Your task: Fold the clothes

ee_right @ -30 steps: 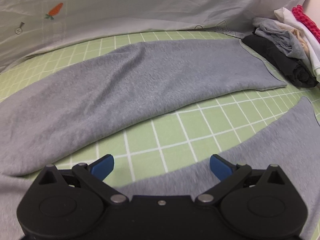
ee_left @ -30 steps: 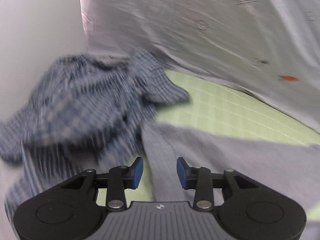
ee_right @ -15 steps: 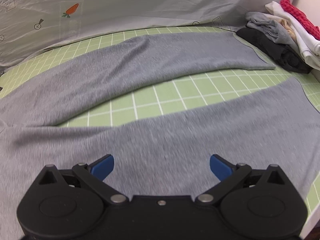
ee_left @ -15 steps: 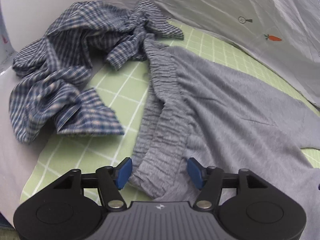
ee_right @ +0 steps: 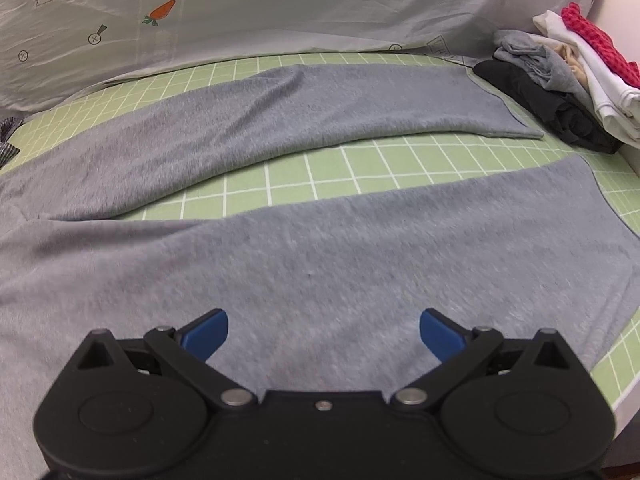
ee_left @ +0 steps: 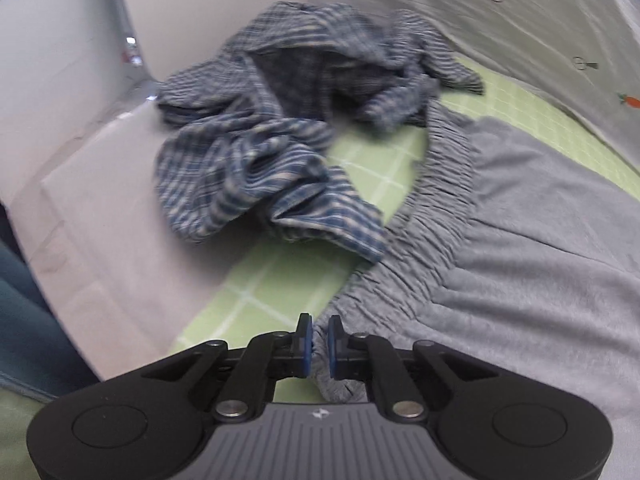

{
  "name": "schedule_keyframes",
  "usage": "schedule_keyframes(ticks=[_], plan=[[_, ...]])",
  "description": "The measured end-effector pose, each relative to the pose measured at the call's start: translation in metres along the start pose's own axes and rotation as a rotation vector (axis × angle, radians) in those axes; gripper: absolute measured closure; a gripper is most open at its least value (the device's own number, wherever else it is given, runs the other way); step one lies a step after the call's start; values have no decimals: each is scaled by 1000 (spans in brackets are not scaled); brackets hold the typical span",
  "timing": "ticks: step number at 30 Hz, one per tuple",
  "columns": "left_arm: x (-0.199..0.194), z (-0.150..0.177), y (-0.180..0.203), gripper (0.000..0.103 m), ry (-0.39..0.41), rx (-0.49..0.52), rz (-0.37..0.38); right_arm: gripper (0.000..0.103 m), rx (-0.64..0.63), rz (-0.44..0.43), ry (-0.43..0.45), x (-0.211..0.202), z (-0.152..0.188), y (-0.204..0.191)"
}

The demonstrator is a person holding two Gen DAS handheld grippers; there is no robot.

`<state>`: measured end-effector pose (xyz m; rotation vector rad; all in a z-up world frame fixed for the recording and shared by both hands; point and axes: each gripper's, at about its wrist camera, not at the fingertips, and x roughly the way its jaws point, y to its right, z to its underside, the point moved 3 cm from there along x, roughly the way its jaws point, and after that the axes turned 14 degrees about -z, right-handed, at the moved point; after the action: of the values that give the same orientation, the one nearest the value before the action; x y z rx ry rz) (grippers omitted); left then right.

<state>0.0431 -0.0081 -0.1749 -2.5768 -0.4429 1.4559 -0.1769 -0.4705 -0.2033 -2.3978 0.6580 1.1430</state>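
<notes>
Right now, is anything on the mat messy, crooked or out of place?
Yes. A blue checked shirt lies crumpled in a heap beside the waistband of the grey trousers, partly off the green mat. The trousers are spread unfolded, legs apart. Nothing looks damaged or spilled.

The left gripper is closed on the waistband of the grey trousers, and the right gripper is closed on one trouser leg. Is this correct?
Partly. The right gripper is open above the grey trousers, gripping nothing, as the right wrist view shows. The left gripper is indeed closed on the waistband.
</notes>
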Motion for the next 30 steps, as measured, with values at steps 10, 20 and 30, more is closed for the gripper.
schedule_keyframes(ticks=[10,20,30], plan=[[-4,4,-45,101,-56,-157,72,0,33,-6,-3,-1,4,18],[-42,-9,25,58,-3,-77,140,0,35,-7,8,5,-13,32],[-79,-3,57,45,45,-116,23,0,78,29,43,-15,-26,110]])
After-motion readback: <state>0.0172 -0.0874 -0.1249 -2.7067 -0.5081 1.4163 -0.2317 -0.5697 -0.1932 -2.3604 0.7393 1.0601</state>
